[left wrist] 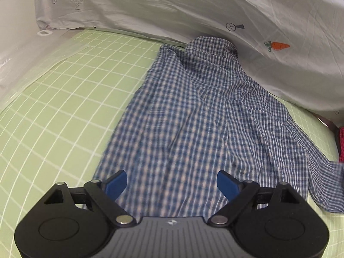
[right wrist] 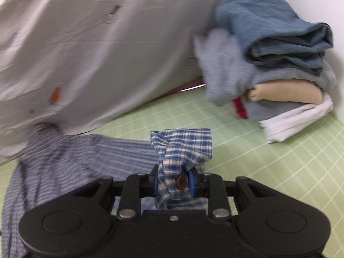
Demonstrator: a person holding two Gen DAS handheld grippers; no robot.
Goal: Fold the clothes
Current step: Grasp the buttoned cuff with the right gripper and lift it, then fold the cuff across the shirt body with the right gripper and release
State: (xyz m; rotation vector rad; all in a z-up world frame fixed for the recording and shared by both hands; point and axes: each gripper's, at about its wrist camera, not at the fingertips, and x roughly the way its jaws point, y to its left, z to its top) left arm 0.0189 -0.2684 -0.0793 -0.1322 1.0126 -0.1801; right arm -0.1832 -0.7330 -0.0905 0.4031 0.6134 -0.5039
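— Why does the shirt (left wrist: pixel 193 118) lie spread like that?

— It is laid flat on the green mat (left wrist: pixel 64 107), collar toward the far edge under the white sheet (left wrist: pixel 150 10), so the body is smooth and ready for folding. One sleeve trails off toward the mat's right side.

— And the right gripper (right wrist: pixel 173 182)?

— Its jaws are pinched down on the cuff (right wrist: pixel 182 148), a bunched wad of checked cloth with a brown button (right wrist: pixel 181 182) showing between the blue pads (right wrist: pixel 191 185). The cuff looks lifted off the mat, which I take as the start of carrying the sleeve back across the body.

— The left gripper (left wrist: pixel 172 185)?

— It hangs over the near hem with its jaws wide apart. Nothing is between the pads; they touch no cloth that I can see. I judge it is placed there to pin or take the hem once the sleeve comes over.

— That pile (right wrist: pixel 290 68) at the mat's far right corner?

— Folded garments, stacked out of the way, well apart from the shirt.
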